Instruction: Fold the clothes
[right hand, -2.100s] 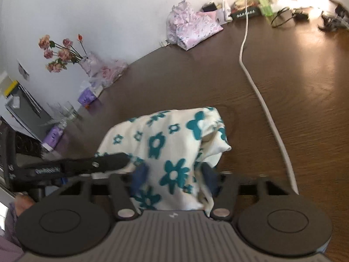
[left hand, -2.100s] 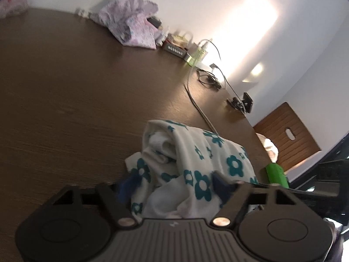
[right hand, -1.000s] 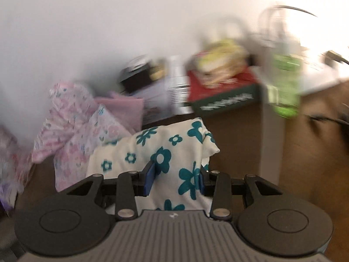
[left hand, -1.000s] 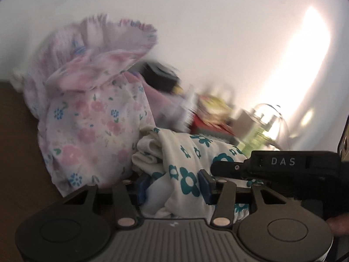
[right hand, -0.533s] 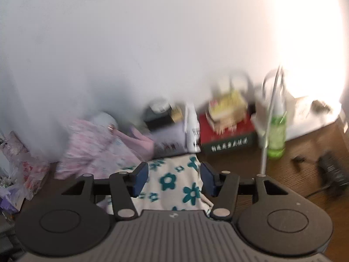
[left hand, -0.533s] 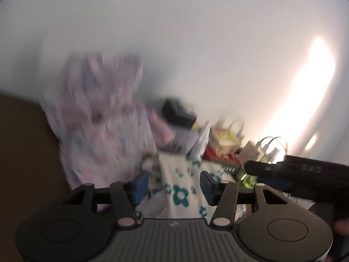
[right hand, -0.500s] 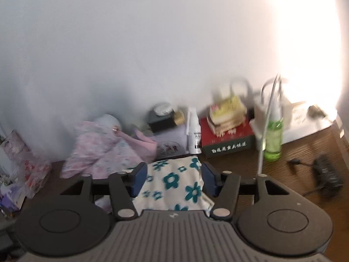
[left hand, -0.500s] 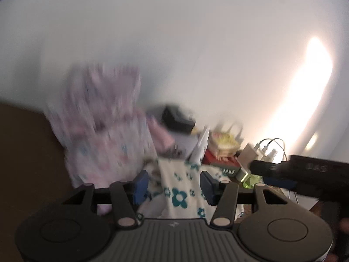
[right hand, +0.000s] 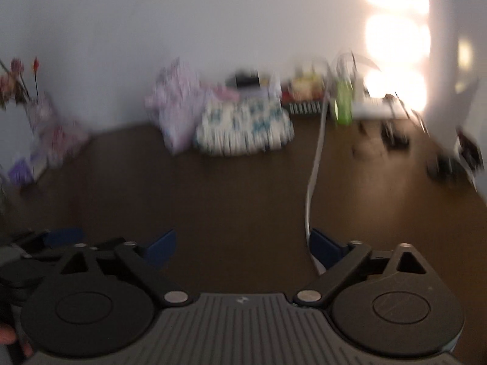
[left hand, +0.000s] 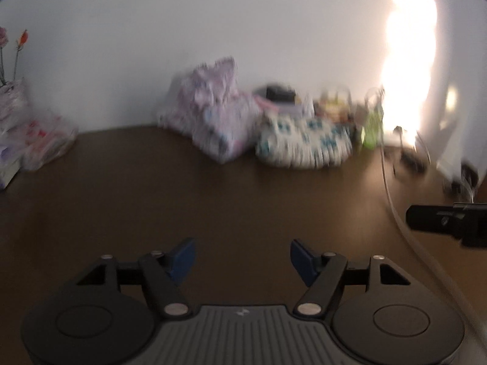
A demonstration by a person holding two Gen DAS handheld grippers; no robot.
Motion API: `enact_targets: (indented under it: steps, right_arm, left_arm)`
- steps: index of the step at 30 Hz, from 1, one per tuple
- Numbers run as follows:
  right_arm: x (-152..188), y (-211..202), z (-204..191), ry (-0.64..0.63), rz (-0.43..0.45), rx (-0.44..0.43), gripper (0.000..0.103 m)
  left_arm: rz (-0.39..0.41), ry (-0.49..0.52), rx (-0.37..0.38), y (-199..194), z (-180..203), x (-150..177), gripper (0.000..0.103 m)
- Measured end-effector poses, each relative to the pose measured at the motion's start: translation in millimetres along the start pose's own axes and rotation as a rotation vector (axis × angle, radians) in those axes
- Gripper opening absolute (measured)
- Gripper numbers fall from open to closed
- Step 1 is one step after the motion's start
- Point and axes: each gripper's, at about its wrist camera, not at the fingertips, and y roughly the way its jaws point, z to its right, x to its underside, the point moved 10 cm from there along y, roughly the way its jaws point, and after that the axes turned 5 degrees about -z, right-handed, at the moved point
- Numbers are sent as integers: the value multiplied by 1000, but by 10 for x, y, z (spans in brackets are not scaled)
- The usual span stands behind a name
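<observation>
The folded garment (left hand: pixel 304 144) was set at the desk's (left hand: pixel 243 200) far edge beside the pink pile (left hand: pixel 213 121), so both claws, left (left hand: pixel 242 258) and right (right hand: pixel 243 248), had just been opened and were empty.

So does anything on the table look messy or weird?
Nothing looks spilled or broken. The folded white cloth with teal flowers sits against the wall beside the pink floral clothes. A white cable trails loosely across the brown table. The picture is blurry, so small details are unclear.
</observation>
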Motion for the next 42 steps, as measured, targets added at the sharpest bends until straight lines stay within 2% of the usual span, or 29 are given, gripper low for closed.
enact_targets:
  steps: [2, 5, 8, 9, 13, 16, 18, 25, 30, 35, 42]
  right_arm:
    - [358, -5, 39, 6, -45, 3, 98]
    - [638, -70, 92, -42, -24, 36, 101]
    - [813, -197, 94, -83, -31, 66, 102]
    - [850, -233, 97, -88, -25, 70, 102]
    - [939, -282, 92, -107, -26, 128, 103]
    - [953, -301, 78, -97, -19, 136, 103]
    - [969, -296, 110, -97, -20, 130, 102]
    - [1023, -331, 62, -128, -24, 103, 103]
    - [1014, -313, 48, -120, -25, 111, 102]
    - [1005, -312, 77, -101, -22, 125, 102]
    - [1005, -311, 92, -100, -22, 126, 102]
  left_arm:
    - [-15, 14, 11, -105, 120, 219, 68]
    - [-26, -9, 15, -187, 219, 430, 68]
    - [-35, 11, -2, -219, 311, 555, 69]
    - [-30, 9, -4, -234, 320, 577, 74]
    - [-23, -7, -11, -278, 319, 647, 79]
    - [-16, -22, -1, -323, 307, 716, 89]
    - [-25, -32, 17, -323, 302, 730, 103]
    - [-37, -8, 15, -331, 297, 768, 103]
    - [-24, -43, 51, -377, 243, 769, 103]
    - [-38, 0, 21, -356, 305, 767, 103]
    - [-39, -6, 18, -370, 301, 791, 103]
